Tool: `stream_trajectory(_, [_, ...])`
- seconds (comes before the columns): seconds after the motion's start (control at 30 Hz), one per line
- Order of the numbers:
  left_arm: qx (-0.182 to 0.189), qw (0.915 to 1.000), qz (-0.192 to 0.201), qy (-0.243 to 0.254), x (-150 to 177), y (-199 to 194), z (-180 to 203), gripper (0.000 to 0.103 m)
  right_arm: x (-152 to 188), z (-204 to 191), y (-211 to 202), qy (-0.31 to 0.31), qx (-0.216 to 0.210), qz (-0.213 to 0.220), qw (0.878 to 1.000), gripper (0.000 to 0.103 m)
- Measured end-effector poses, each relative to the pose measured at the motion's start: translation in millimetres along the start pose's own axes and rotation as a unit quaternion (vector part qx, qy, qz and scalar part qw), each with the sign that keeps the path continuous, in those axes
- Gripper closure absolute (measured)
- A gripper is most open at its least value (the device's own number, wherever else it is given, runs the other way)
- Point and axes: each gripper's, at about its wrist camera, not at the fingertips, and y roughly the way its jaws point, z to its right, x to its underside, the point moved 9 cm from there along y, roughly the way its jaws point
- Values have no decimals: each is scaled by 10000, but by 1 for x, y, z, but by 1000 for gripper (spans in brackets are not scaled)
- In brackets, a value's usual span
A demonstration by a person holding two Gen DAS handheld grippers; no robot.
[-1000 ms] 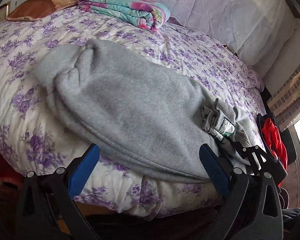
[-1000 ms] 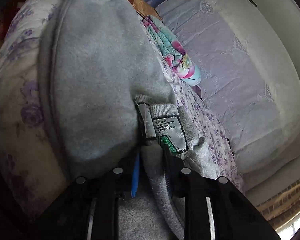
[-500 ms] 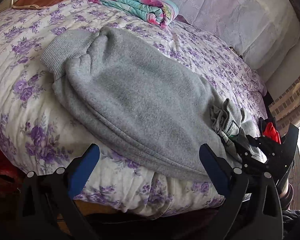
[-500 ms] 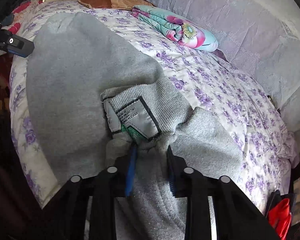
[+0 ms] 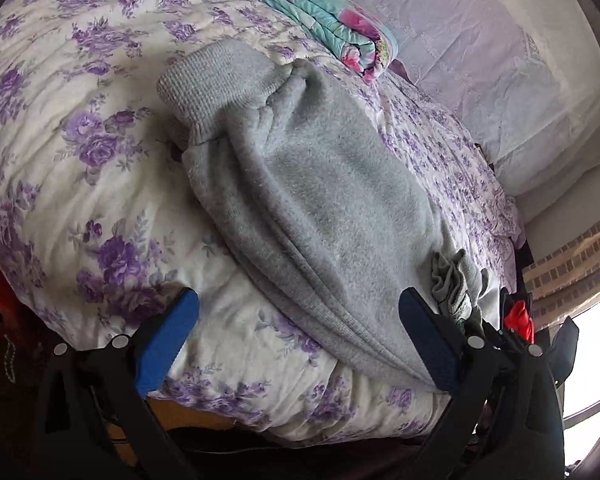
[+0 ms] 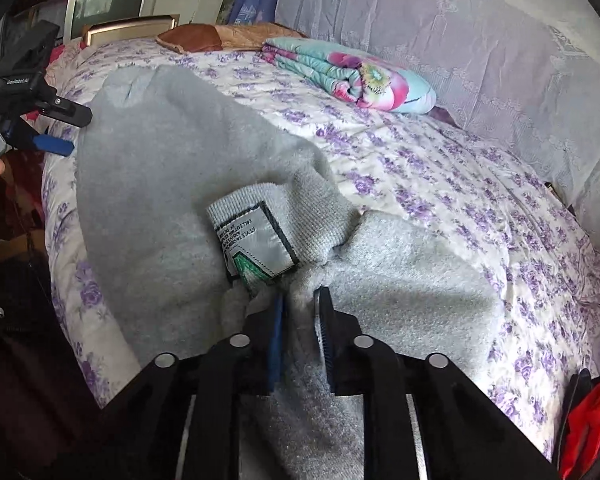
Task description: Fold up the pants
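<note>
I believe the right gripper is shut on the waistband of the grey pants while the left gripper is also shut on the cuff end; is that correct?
Not quite. The left gripper is open, its jaws spread wide and holding nothing, as the left wrist view shows. The rest stands: the right gripper is shut on the waistband of the grey pants, which lie on the floral bedspread.

Daylight, fairly bright and soft. Source is the window (image 5: 592, 360) at lower right of the bed (image 5: 100, 160) in the left view: blown out white there. Bedspread evenly lit, shadows faint; under the bed edge goes near black. Strong fisheye bend and dark vignette at the corners in both views. Focus decent mid-frame, slightly soft on the nearest grey pants (image 6: 400, 280) fabric.
</note>
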Motion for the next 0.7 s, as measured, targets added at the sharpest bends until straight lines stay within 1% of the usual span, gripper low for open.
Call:
stream_trajectory(0.03, [15, 10000, 37, -89, -2, -3, -1, 5, -2, 0, -11, 9, 7, 181, 9998, 58])
stream_trajectory(0.07, [75, 9996, 142, -222, -5, -7, -1, 5, -4, -1, -22, 33, -15, 364, 9993, 48])
stream_trajectory(0.1, [170, 9990, 247, -322, -9, -10, -2, 5, -5, -2, -33, 66, -55, 534, 9985, 48])
stream_trajectory(0.13, [221, 9985, 251, -435, -13, -8, -4, 5, -5, -4, -41, 113, -107, 646, 9978, 48])
stream_trajectory(0.17, [305, 9978, 143, -567, -17, -2, -6, 5, -5, -4, -48, 184, -151, 741, 9970, 48])
stream_trajectory(0.2, [498, 9966, 40, -660, -22, 7, -5, 5, -5, -6, -55, 273, -212, 864, 9957, 48])
stream_trajectory(0.23, [609, 9963, -23, -608, -28, 17, -3, 5, -5, -7, -60, 349, -307, 955, 9943, 48])
stream_trajectory(0.27, [613, 9965, 71, -557, -37, 24, -3, 5, -5, -7, -63, 413, -353, 1019, 9933, 48])
stream_trajectory(0.33, [637, 9955, 204, -664, -54, 37, -7, 5, -3, -5, -69, 506, -333, 1118, 9919, 48])
stream_trajectory(0.37, [587, 9951, 296, -738, -60, 39, -6, 5, -1, -3, -71, 556, -341, 1130, 9915, 48])
stream_trajectory(0.43, [637, 9944, 381, -752, -65, 42, 2, 6, 5, 7, -75, 726, -216, 1152, 9905, 49])
stream_trajectory(0.47, [627, 9946, 448, -697, -64, 42, 5, 12, 9, 15, -78, 841, -158, 1160, 9896, 49])
stream_trajectory(0.5, [583, 9954, 496, -568, -62, 41, 10, 42, 15, 23, -80, 990, -88, 1169, 9882, 49])
stream_trajectory(0.57, [503, 9970, 579, -111, -56, 36, 25, 70, 29, 41, -87, 1370, -7, 1199, 9833, 49])
stream_trajectory(0.63, [297, 9945, 892, 451, -51, 17, 49, 73, 43, 62, -95, 1708, 132, 1239, 9774, 49])
stream_trajectory(0.7, [186, 9867, 1108, 1174, -43, -3, 89, 75, 56, 85, -102, 1980, 309, 1268, 9715, 49])
